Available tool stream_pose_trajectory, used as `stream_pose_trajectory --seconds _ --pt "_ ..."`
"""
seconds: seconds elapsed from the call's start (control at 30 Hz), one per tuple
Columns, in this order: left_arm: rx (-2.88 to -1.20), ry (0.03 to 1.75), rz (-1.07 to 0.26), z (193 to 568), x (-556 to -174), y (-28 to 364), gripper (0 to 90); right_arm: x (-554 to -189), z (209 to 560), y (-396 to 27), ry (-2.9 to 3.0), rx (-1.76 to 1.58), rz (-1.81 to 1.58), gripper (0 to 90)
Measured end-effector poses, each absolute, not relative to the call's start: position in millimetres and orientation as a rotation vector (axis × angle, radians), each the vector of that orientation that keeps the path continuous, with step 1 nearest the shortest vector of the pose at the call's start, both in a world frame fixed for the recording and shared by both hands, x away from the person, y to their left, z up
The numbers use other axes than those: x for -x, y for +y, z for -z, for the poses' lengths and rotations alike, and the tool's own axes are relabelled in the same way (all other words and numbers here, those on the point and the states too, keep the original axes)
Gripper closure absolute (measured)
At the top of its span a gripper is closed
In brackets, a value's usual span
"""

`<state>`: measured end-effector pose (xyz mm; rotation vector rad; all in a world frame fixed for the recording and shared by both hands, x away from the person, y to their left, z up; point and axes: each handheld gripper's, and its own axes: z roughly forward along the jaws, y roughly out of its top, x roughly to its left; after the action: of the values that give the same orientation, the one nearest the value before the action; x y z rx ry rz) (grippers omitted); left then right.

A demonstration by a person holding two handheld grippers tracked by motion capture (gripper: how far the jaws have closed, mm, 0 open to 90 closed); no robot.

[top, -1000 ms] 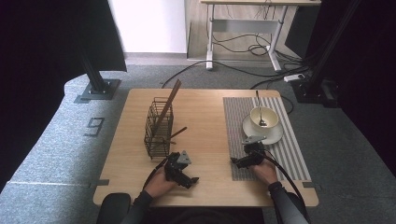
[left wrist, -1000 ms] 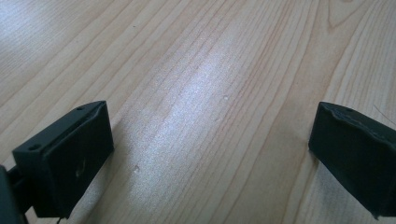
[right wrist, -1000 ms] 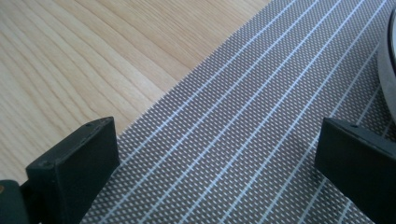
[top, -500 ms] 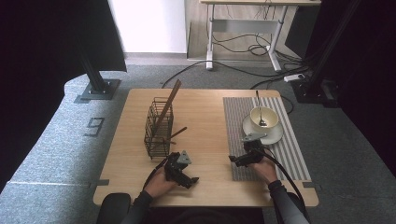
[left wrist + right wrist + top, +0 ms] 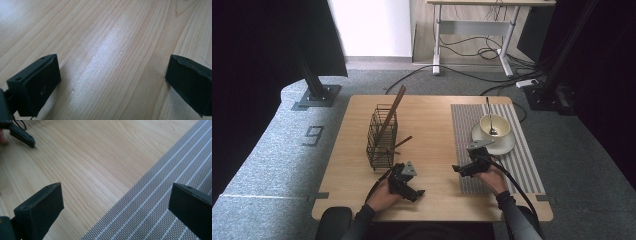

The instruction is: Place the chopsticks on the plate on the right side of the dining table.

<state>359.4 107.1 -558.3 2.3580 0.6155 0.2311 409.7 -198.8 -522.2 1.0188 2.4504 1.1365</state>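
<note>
Your two grippers are black: the left gripper (image 5: 412, 190) has a grey plate on top, and the right gripper (image 5: 460, 169) trails a black cable. Beneath them you have a pale wooden table (image 5: 432, 120) with fine tan grain lines. On it lies a grey woven placemat (image 5: 462, 125) patterned with thin white stripes. A cream round cup (image 5: 494, 126) sits on a white saucer (image 5: 507, 145), holding a silver metal spoon (image 5: 489, 114). The dark brown wire basket (image 5: 381, 136) carries reddish-brown wooden sticks (image 5: 393, 111). Grey speckled carpet (image 5: 277, 145) bears a dark "9" mark.
</note>
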Motion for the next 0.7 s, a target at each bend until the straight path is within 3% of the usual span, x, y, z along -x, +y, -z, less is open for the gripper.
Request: stream_pose_trajectory --seconds 0.7 --pt "-2.358 0.615 -0.233 558.2 -359.4 107.2 0.0 -411.3 482.0 -170.2 2.458 -0.951 -1.245 5.5"
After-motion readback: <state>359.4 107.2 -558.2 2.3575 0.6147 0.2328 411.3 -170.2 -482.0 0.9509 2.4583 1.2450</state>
